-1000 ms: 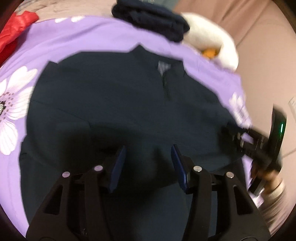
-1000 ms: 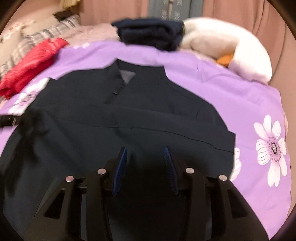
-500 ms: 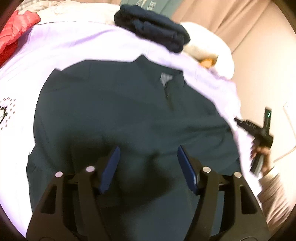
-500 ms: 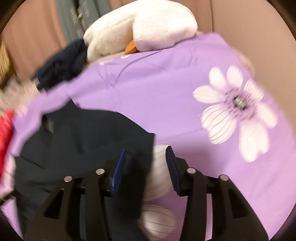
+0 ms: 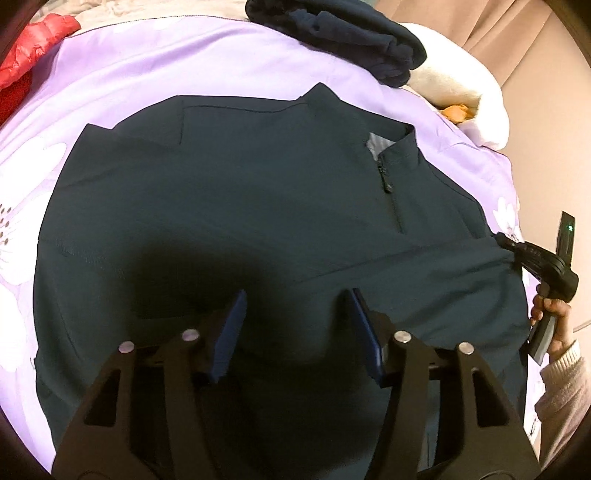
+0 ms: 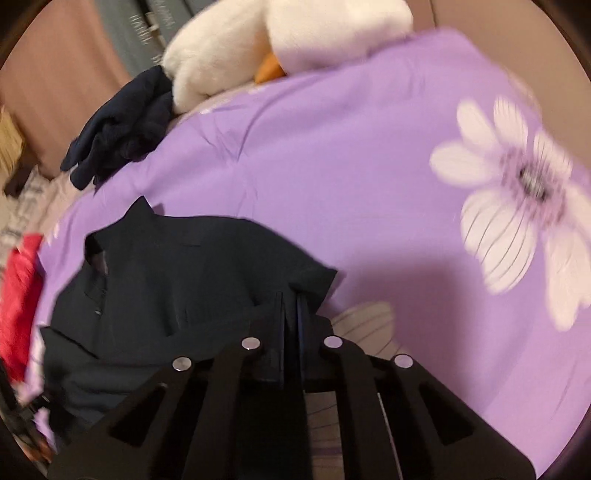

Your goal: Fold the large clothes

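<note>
Our right gripper (image 6: 291, 317) pinches the edge of the dark jacket (image 5: 258, 206) spread on the purple bedsheet (image 6: 351, 166), while our left gripper (image 5: 295, 325) hovers wide open above it.

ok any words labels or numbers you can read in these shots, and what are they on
Nothing can be read for certain.
Grey panels behind the white plush toy: pale lettering, too blurred to read.
Dark jacket: grey patch inside the collar, no text legible; zipper pull shows no readable mark.
Purple bedsheet: flower print only, no words.
Right gripper: a green light, no lettering visible.
</note>
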`<state>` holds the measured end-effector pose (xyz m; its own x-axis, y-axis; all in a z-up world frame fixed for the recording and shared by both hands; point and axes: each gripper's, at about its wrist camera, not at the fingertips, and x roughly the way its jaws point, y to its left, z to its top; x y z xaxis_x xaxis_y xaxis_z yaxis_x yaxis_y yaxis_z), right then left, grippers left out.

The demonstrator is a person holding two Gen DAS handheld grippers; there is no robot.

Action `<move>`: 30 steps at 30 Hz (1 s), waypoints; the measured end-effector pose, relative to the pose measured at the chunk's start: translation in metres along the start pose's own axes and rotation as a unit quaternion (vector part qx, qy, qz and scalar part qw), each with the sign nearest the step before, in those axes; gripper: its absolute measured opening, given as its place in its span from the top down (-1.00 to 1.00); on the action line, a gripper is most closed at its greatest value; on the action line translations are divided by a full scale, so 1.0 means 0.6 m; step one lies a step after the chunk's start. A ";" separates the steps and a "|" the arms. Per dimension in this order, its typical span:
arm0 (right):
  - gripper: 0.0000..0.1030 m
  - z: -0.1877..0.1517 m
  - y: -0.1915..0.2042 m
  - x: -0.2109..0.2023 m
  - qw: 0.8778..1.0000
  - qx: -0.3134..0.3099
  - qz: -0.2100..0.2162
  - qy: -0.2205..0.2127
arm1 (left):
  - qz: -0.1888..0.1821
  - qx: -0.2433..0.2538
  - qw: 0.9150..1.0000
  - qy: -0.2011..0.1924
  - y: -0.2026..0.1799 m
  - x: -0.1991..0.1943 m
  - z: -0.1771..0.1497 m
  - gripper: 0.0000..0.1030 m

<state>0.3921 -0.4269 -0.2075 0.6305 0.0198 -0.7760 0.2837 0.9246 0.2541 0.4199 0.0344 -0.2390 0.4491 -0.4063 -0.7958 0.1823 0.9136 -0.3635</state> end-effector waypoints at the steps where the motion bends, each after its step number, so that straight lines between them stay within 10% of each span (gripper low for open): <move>1: 0.91 -0.001 -0.004 0.002 1.000 -0.003 -0.011 -0.003 | 0.000 -0.001 1.000 0.000 0.001 0.002 0.000 -0.10; 8: 0.82 0.004 0.010 -0.048 0.993 -0.046 -0.079 -0.071 | 0.022 0.002 1.000 -0.005 0.002 -0.005 0.010 -0.10; 11: 0.31 -0.010 0.046 -0.102 0.991 -0.096 -0.026 -0.092 | 0.021 0.015 0.999 -0.042 -0.008 -0.052 0.010 -0.21; 15: 0.22 -0.084 0.103 -0.142 0.981 -0.177 0.036 -0.066 | 0.017 0.093 0.994 -0.061 -0.061 -0.088 -0.027 -0.33; 22: 0.22 -0.207 0.156 -0.108 0.963 -0.267 0.016 0.007 | 0.052 0.146 0.988 -0.012 -0.092 -0.025 -0.095 -0.33; 30: 0.20 -0.215 0.133 -0.125 0.975 -0.220 0.010 0.010 | 0.040 0.060 0.997 -0.015 -0.079 -0.034 -0.077 -0.33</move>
<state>0.2742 -0.3054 -0.2036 0.6176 0.0435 -0.7853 -0.0699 0.9976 0.0002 0.3618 -0.0014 -0.2278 0.4915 -0.3334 -0.8045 0.2483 0.9391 -0.2375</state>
